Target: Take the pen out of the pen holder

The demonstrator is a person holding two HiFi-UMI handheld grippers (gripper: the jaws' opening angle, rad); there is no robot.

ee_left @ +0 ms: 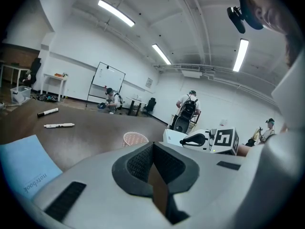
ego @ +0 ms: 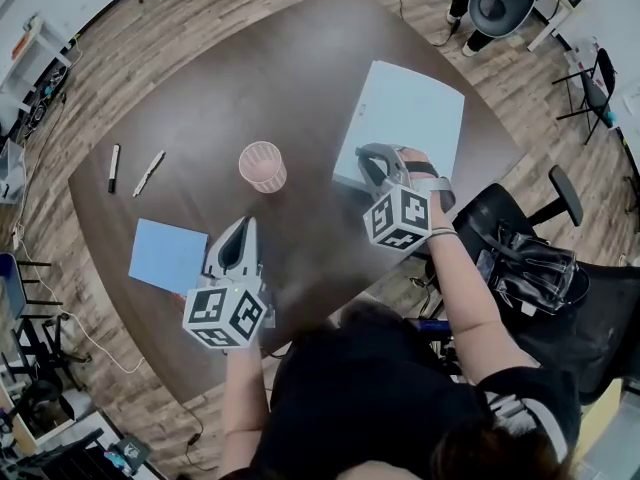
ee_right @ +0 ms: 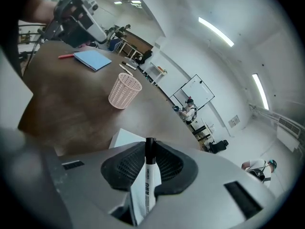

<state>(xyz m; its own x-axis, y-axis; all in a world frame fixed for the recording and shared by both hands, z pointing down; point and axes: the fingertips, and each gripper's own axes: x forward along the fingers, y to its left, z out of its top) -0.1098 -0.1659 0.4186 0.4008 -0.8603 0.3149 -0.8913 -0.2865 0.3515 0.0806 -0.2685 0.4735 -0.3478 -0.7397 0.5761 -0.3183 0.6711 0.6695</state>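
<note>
Your right gripper (ee_right: 149, 146) jaws pinch the pen (ee_right: 148, 178) by its barrel: light, stiff, probably slick plastic. Left gripper (ee_left: 153, 149) jaws are pressed together, empty.

You have the white, black-capped pen (ee_right: 145, 190) pinched between the jaws of the right gripper (ee_right: 150, 151), cap outward. The pink mesh pen holder (ego: 263, 166) stands upright on the brown table (ego: 300, 68).

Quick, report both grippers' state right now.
Left gripper: fingers closed, holding nothing.
Right gripper: fingers closed on the pen.
</note>
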